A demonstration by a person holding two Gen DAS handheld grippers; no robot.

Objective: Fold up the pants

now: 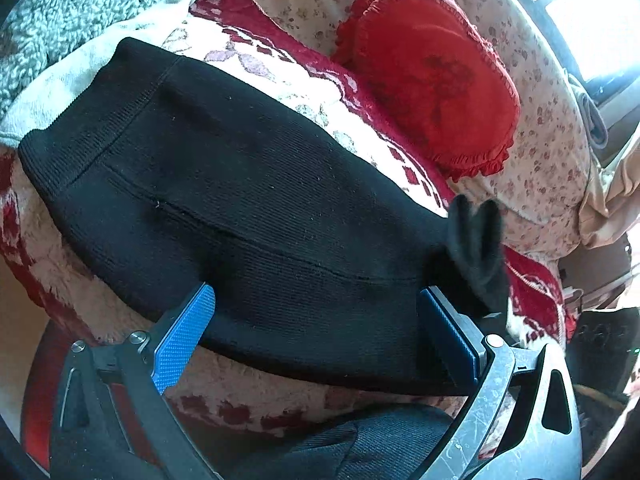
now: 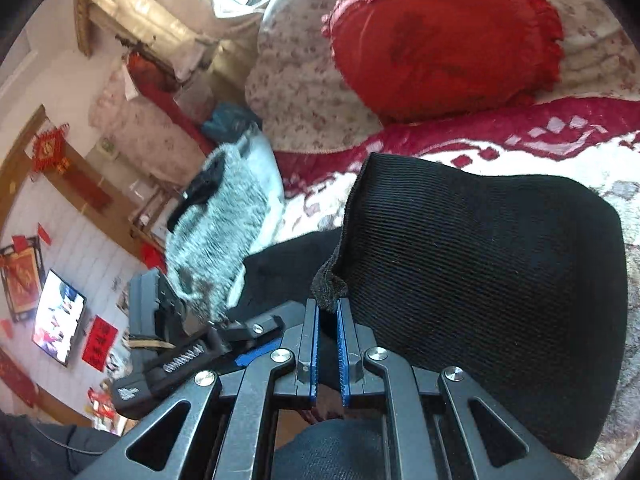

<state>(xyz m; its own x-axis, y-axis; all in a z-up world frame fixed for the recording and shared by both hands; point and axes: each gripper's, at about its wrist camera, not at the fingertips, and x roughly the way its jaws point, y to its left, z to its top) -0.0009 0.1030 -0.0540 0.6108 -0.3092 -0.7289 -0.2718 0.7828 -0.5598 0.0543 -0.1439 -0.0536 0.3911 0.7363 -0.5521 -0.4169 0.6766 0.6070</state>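
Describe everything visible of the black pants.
The black pants are a ribbed knit, lightly flecked with lint, with stitched seams and a wide band at one end. They lie across a red-and-white fleece blanket in front of a red ruffled cushion. The right gripper is shut on a bunched fold at their edge, lifting it slightly. The left gripper is open, its blue pads straddling the near edge.

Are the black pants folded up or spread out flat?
Partly folded. The right gripper pinches the black pants by a doubled-over end lifted over the rest; the left gripper hangs open.
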